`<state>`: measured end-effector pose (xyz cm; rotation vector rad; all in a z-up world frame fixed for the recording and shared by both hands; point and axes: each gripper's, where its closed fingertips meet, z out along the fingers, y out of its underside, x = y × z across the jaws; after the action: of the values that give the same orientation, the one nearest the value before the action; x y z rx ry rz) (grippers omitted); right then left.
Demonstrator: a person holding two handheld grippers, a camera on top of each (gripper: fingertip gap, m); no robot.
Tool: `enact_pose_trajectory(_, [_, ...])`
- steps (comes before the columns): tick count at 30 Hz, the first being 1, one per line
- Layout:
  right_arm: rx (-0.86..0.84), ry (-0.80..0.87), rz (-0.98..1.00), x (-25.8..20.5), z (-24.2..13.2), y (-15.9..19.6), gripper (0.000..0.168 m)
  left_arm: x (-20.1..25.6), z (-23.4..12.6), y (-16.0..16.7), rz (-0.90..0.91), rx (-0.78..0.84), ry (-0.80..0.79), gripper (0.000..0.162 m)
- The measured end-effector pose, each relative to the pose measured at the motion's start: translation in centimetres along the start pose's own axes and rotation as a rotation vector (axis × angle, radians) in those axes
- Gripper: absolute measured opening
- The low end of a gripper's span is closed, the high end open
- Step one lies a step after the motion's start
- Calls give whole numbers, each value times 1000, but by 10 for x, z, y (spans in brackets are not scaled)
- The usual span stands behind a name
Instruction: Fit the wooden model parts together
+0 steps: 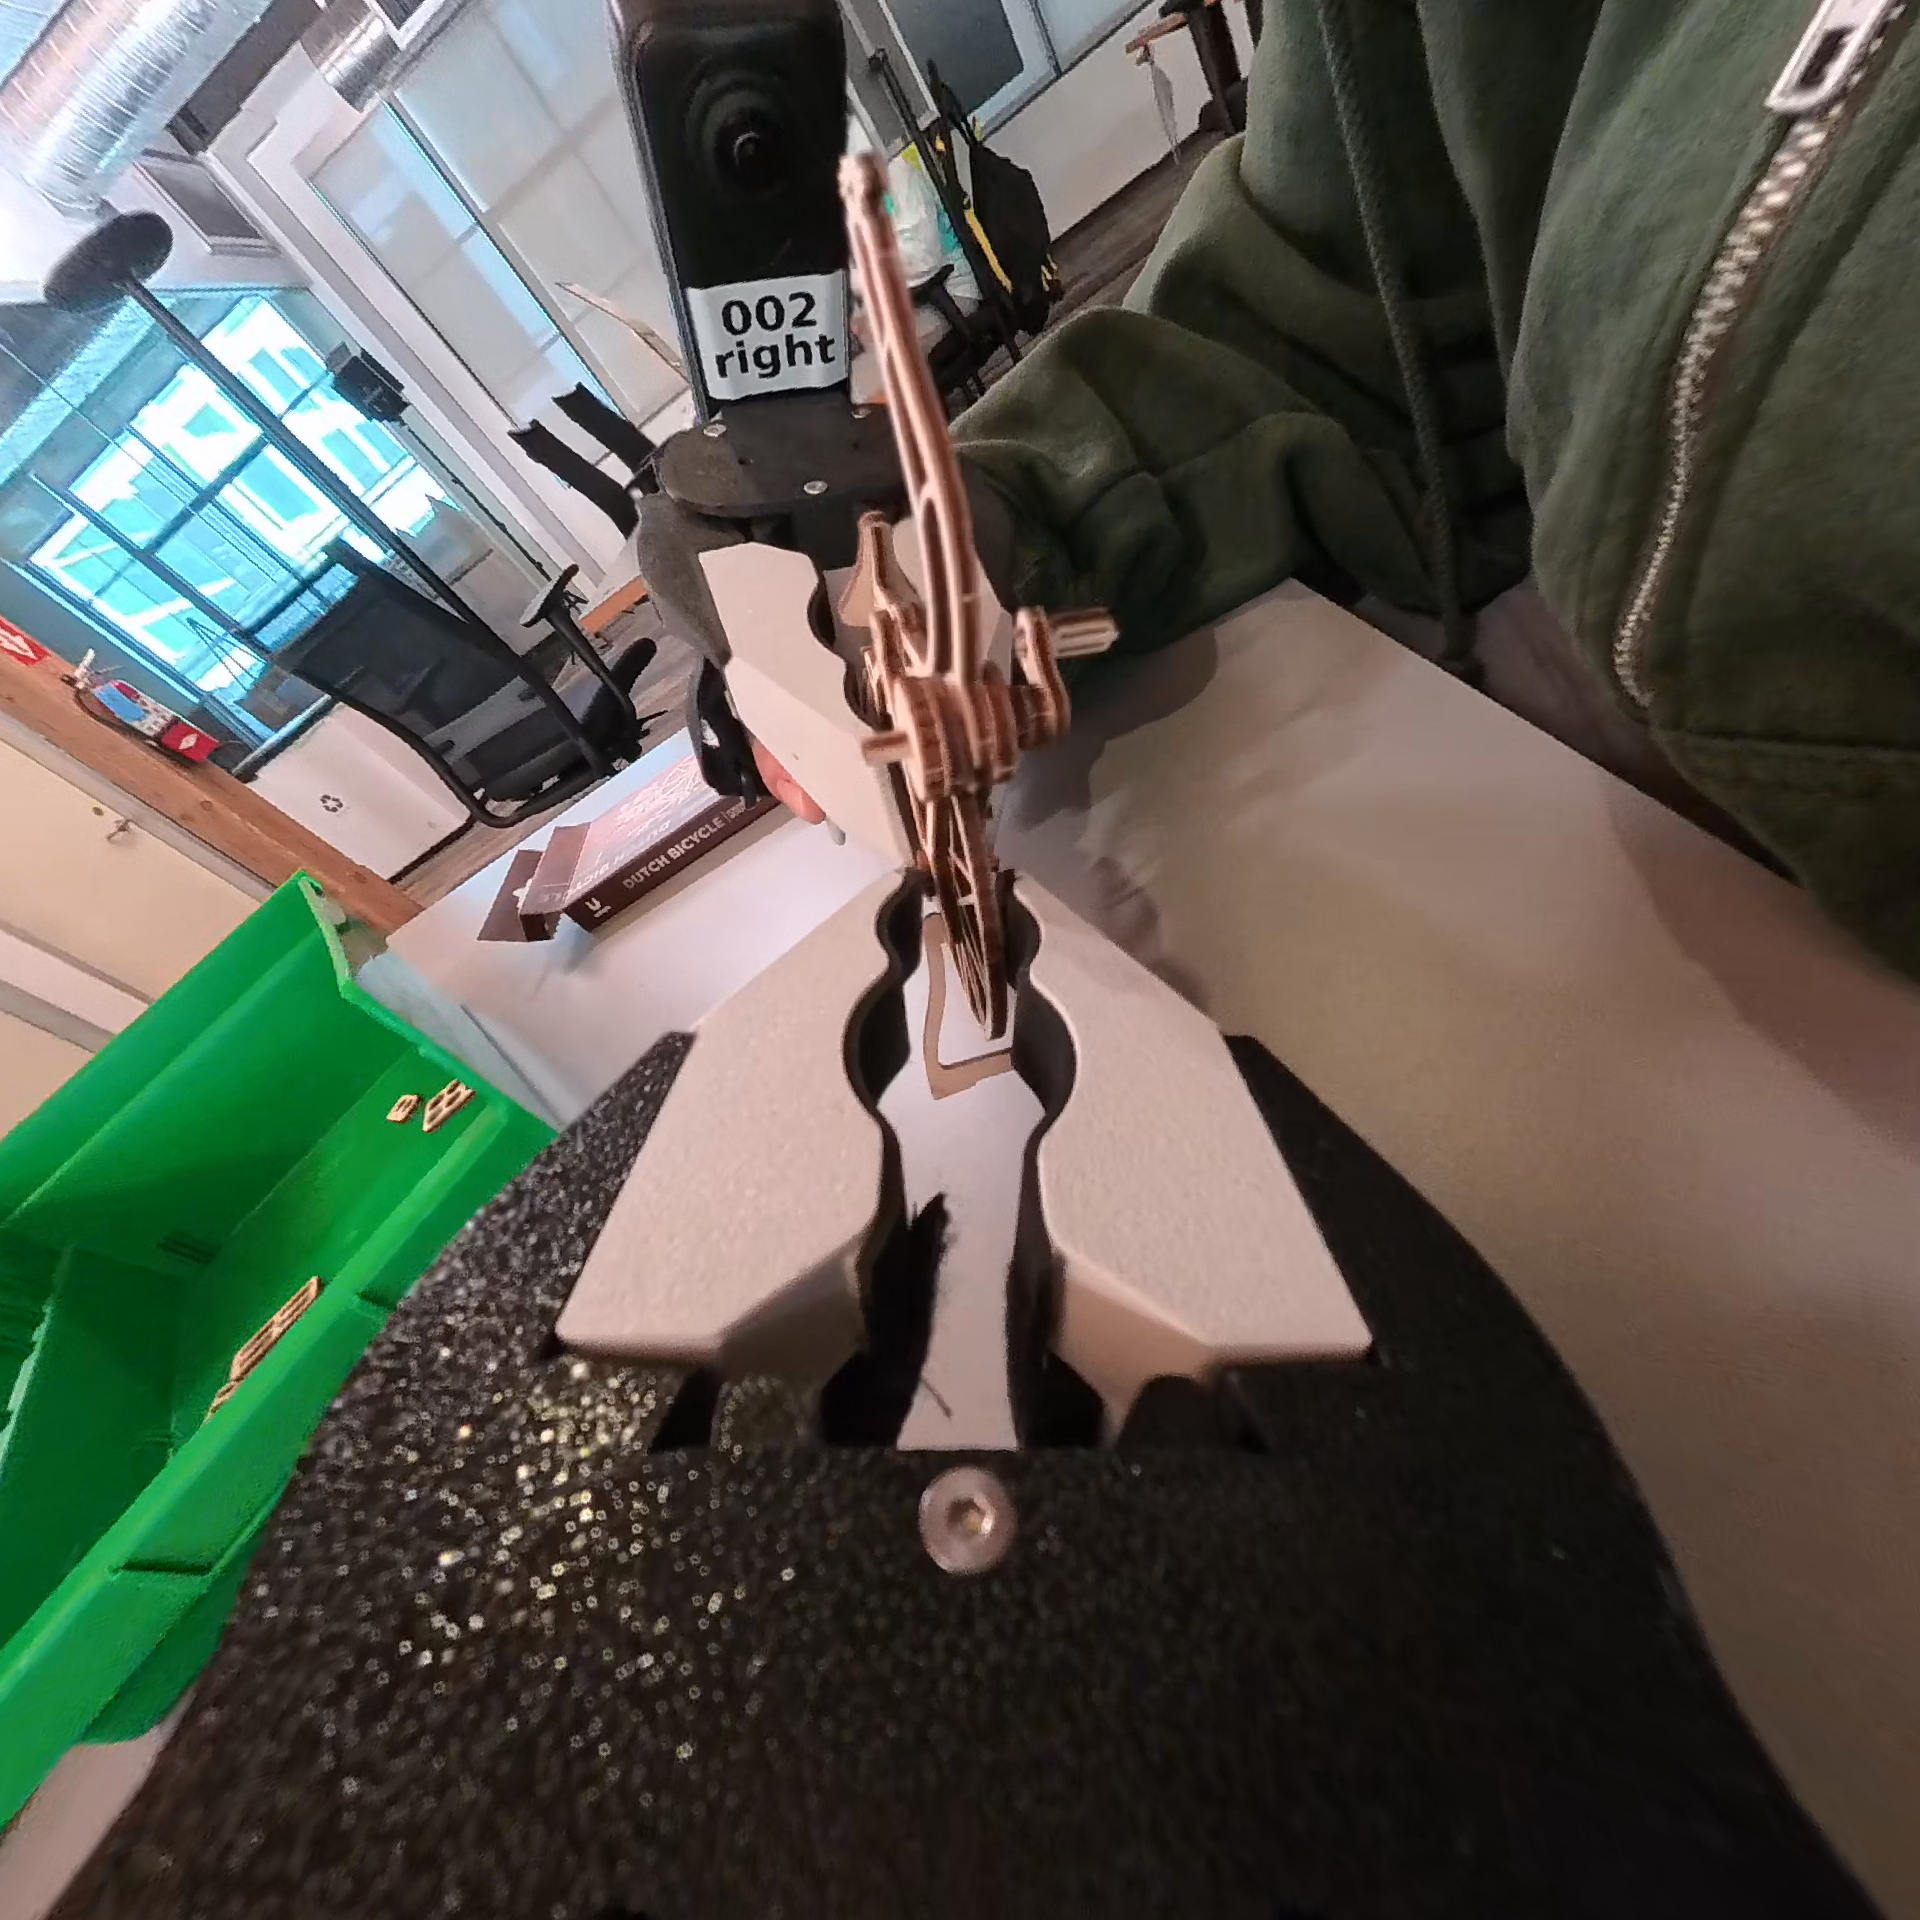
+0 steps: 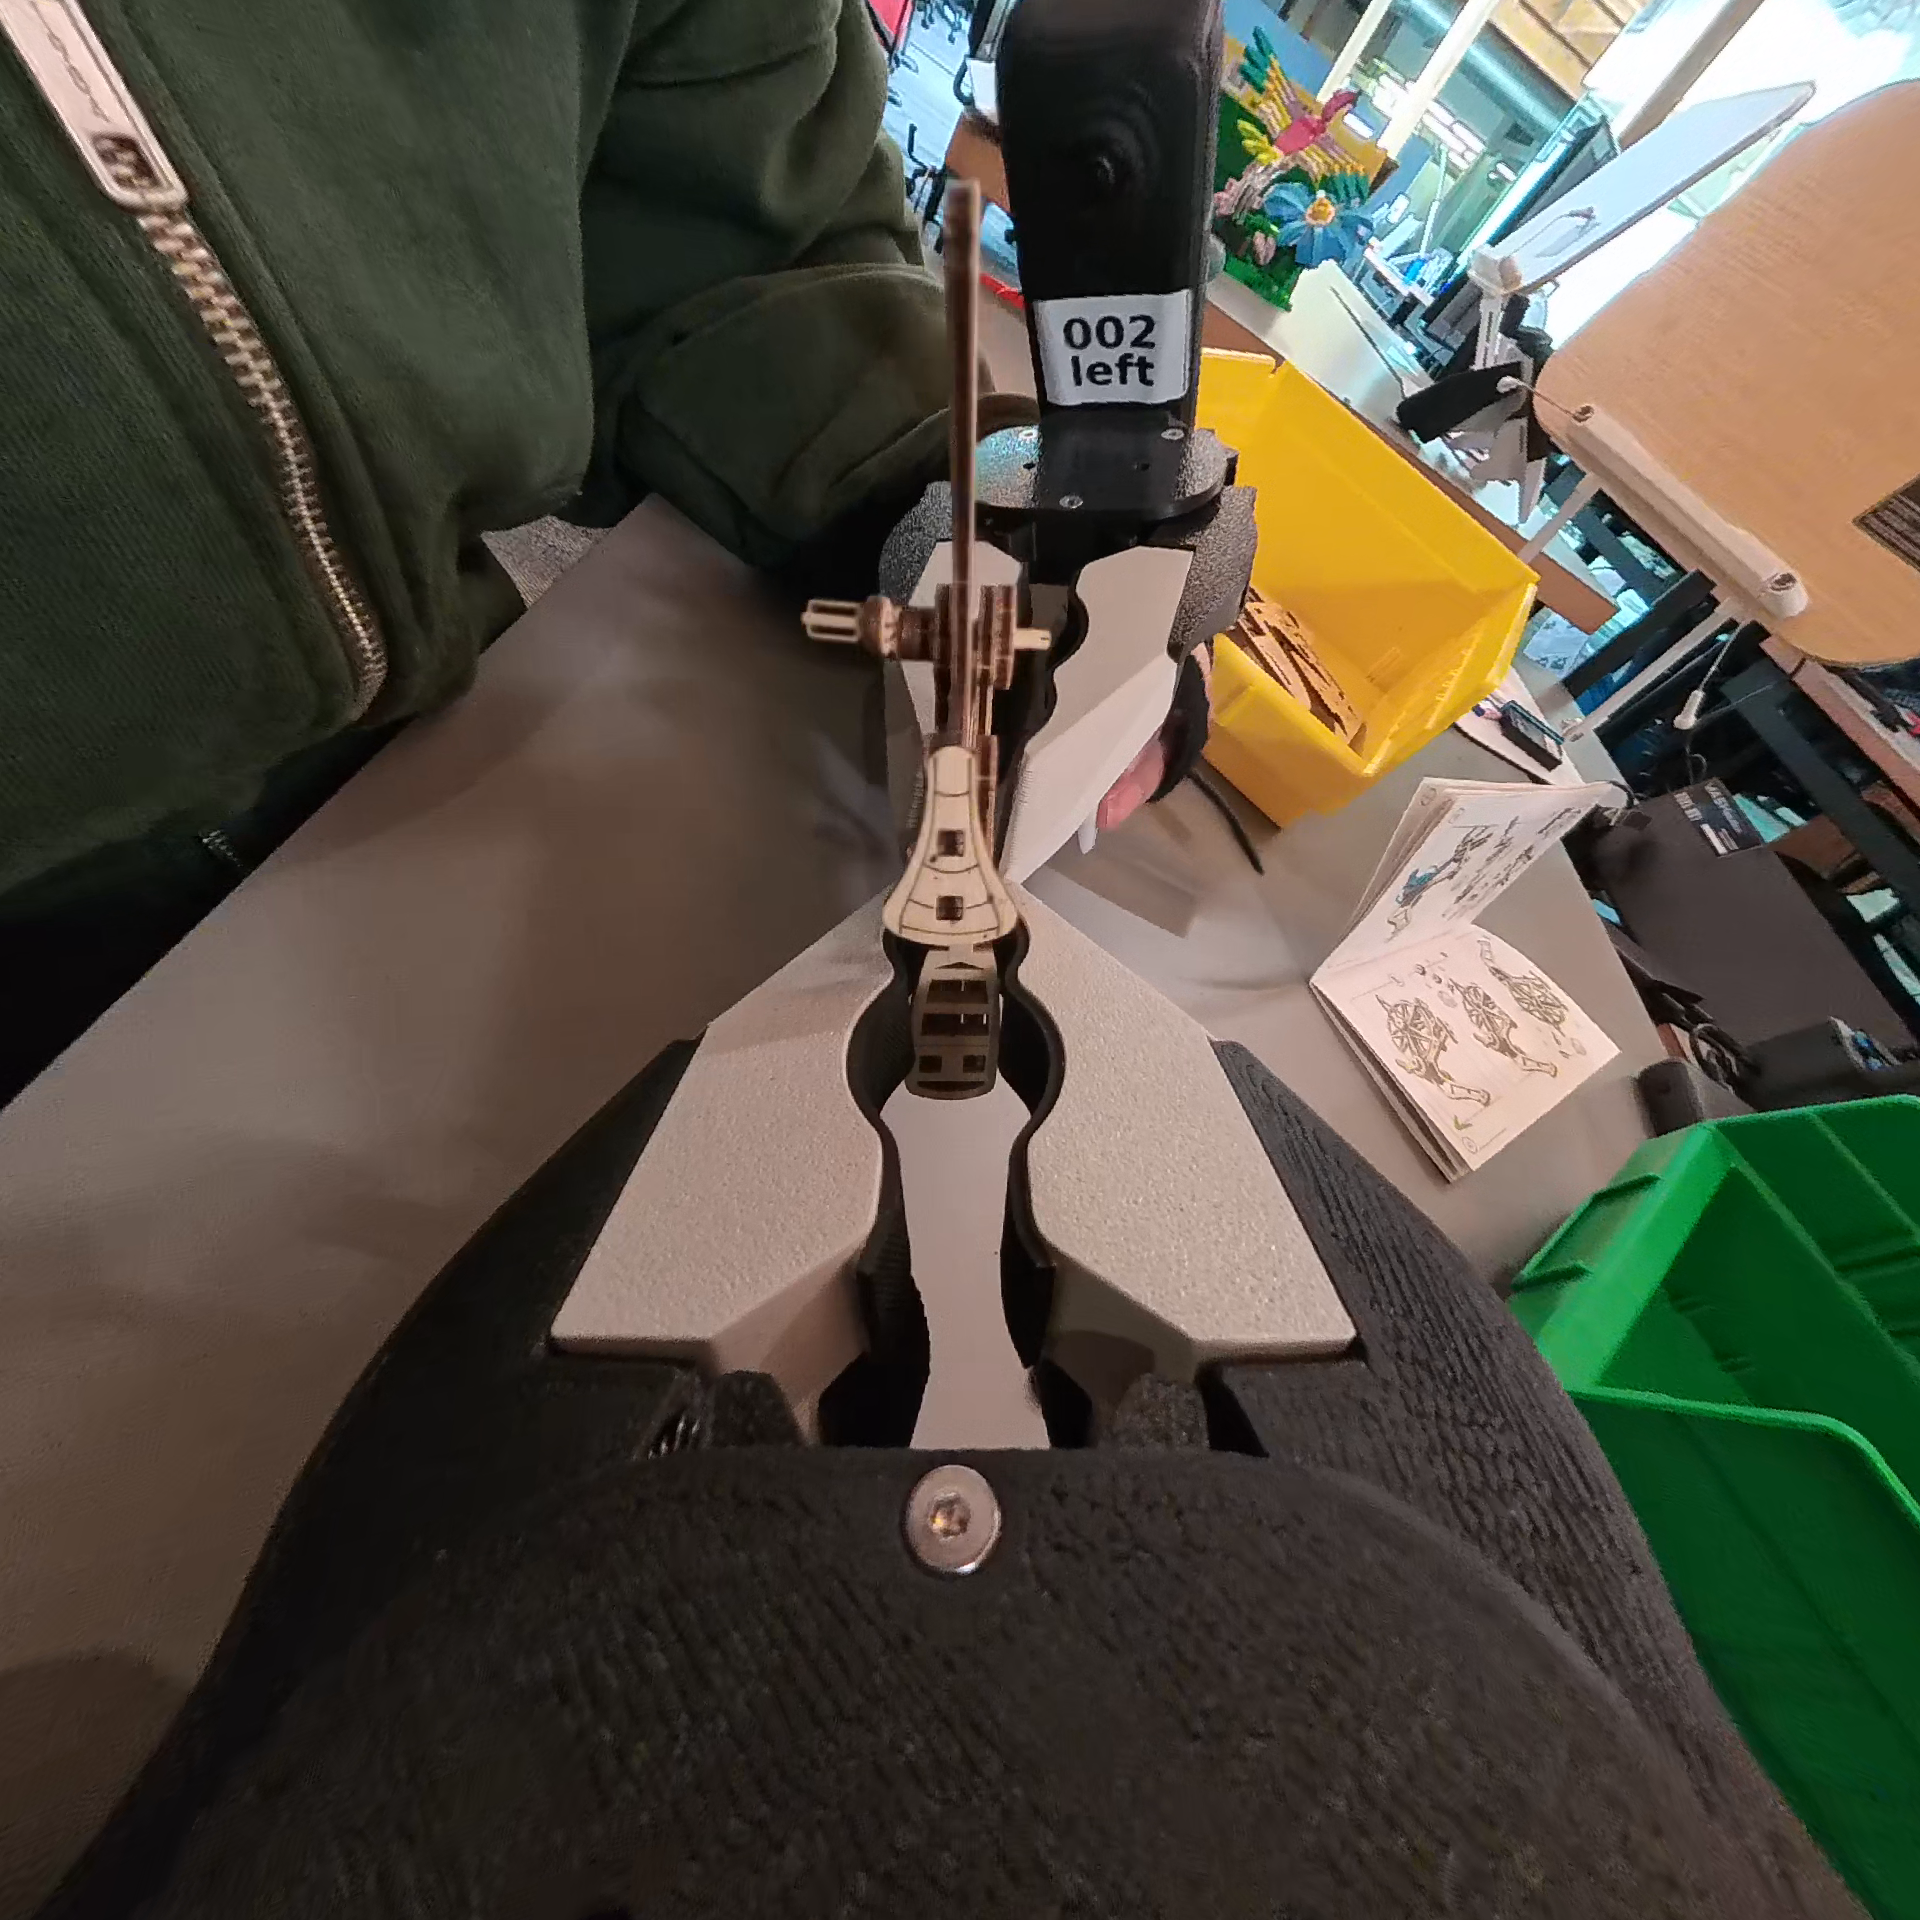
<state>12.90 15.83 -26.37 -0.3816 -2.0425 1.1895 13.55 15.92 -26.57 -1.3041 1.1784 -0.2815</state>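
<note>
Both grippers face each other above the grey worktop (image 2: 416, 1018), left gripper (image 1: 961, 914) and right gripper (image 2: 951, 935), jaws closed on opposite ends of the wooden model (image 2: 951, 665); green bin (image 1: 208, 1195) borders the left

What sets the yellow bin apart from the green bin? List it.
The yellow bin holds piled wooden sheets; the green bin only a few small wooden pieces. The green bin has dividers; the yellow bin shows none. Both are open plastic bins.
</note>
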Motion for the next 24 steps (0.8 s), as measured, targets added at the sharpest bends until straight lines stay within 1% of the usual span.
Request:
enact_pose_trajectory(3, [-9, -1, 1, 0, 0, 0, 8, -1, 0, 0, -31, -22, 1, 8])
enact_pose_trajectory(9, [-50, -21, 7, -4, 2, 6, 7, 3, 2, 6, 52, -102, -4, 6])
enact_pose_trajectory(17, [-95, -42, 24, -8, 5, 13, 7, 6, 2, 14, 48, -151, 12, 6])
enact_pose_trajectory(19, [-82, -13, 55, -1, 5, 14, 7, 0, 1, 15, 17, -151, -8, 6])
enact_pose_trajectory(21, [-50, 41, 110, 11, 2, 13, 7, -13, 0, 15, -67, -124, -54, 6])
enact_pose_trajectory(22, [-32, 61, 145, 17, 0, 12, 12, -20, -1, 15, -119, -104, -84, 7])
enact_pose_trajectory(23, [-10, 78, 191, 23, -3, 11, 26, -28, -4, 15, -170, -85, -115, 7])
enact_pose_trajectory(24, [6, 109, 236, 31, -6, 11, 34, -36, -7, 14, -237, -58, -141, 6])
